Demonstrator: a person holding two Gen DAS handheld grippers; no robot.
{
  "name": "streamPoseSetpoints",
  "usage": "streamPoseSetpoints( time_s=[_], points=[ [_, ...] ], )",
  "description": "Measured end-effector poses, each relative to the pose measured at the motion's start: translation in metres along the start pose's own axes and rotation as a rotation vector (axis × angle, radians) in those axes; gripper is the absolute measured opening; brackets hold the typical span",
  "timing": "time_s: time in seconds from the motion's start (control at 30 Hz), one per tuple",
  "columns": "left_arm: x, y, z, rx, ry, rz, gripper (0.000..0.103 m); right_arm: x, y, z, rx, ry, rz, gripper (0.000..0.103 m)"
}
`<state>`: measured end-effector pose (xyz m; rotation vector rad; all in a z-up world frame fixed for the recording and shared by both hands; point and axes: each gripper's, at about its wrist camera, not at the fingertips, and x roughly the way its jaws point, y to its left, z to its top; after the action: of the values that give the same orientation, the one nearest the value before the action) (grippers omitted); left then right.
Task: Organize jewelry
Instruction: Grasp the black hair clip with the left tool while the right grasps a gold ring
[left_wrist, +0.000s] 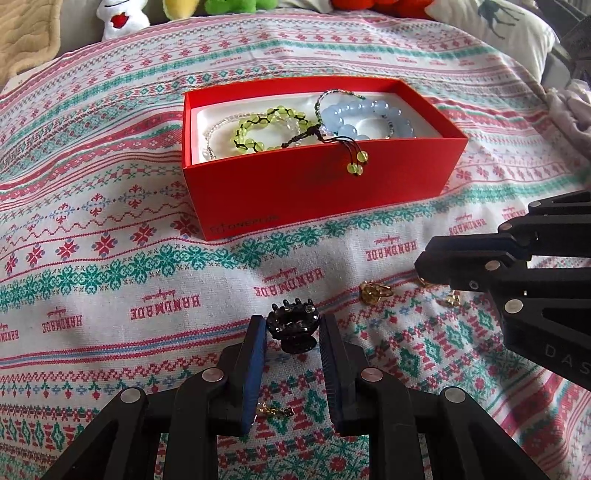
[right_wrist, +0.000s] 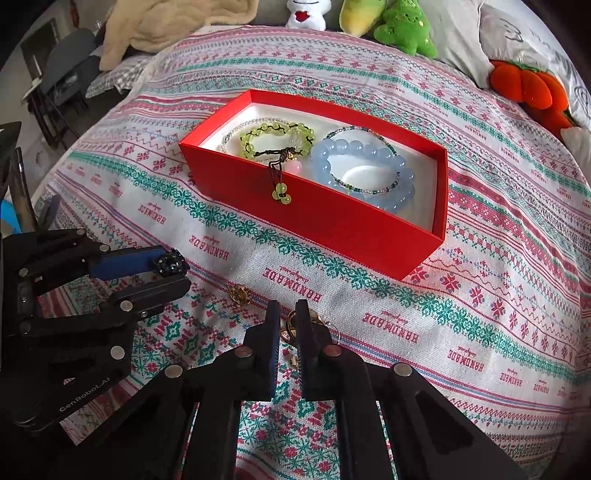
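Note:
A red box (left_wrist: 295, 192) lies on the patterned bedspread and holds a green bead bracelet (left_wrist: 258, 127), a blue bead bracelet (left_wrist: 354, 118) and thinner beaded ones. The green bracelet's cord tassel hangs over the box's front wall. My left gripper (left_wrist: 293, 320) is shut on a black claw hair clip (left_wrist: 293, 332), just above the cloth in front of the box. In the right wrist view my right gripper (right_wrist: 288, 308) points down at the cloth, its fingers nearly together with a gold earring (right_wrist: 290, 326) pinched between them. The left gripper (right_wrist: 175, 271) shows at the left of that view.
More small gold pieces lie on the cloth: one (left_wrist: 373, 291) between the two grippers, one (left_wrist: 448, 299) under the right gripper, one (left_wrist: 275, 410) beneath the left fingers. Plush toys (right_wrist: 402, 29) and pillows line the far edge of the bed. A chair (right_wrist: 62, 74) stands far left.

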<state>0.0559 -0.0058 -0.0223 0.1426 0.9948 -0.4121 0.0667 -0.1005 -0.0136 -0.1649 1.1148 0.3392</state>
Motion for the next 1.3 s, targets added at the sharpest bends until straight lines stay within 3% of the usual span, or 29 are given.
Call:
streamPoseSetpoints(
  time_s=[0.2, 0.53, 0.6, 0.67, 0.7, 0.73, 0.97, 1.03, 1.3],
  points=[
    [-0.004, 0.003, 0.001, -0.01, -0.001, -0.006, 0.024, -0.013, -0.01, 0.003, 0.048, -0.015, 0.049, 0.0],
    [-0.006, 0.007, 0.004, -0.021, -0.002, -0.007, 0.024, -0.039, -0.03, 0.007, 0.129, -0.076, 0.106, 0.0],
    [-0.005, 0.006, 0.003, -0.019, 0.002, -0.006, 0.024, -0.037, -0.03, 0.005, 0.122, -0.052, 0.109, 0.004],
    [-0.004, 0.005, 0.003, -0.017, 0.006, -0.004, 0.024, -0.032, -0.028, 0.001, 0.107, -0.015, 0.088, 0.027],
    [-0.003, 0.005, 0.003, -0.016, 0.007, -0.004, 0.024, -0.03, -0.028, -0.002, 0.101, -0.011, 0.082, 0.047],
    [-0.002, 0.005, 0.003, -0.015, 0.008, -0.004, 0.024, -0.029, -0.026, -0.005, 0.095, -0.009, 0.081, 0.055],
    [0.0, 0.002, 0.003, -0.013, 0.012, -0.002, 0.024, -0.012, -0.019, -0.006, 0.129, 0.027, 0.101, 0.051],
    [0.001, 0.002, 0.002, -0.012, 0.014, 0.0, 0.024, -0.005, -0.018, -0.004, 0.144, 0.048, 0.088, 0.041],
    [0.004, 0.002, 0.002, -0.016, 0.014, 0.0, 0.024, 0.009, -0.025, -0.003, 0.193, 0.092, 0.078, 0.014]
  ],
)
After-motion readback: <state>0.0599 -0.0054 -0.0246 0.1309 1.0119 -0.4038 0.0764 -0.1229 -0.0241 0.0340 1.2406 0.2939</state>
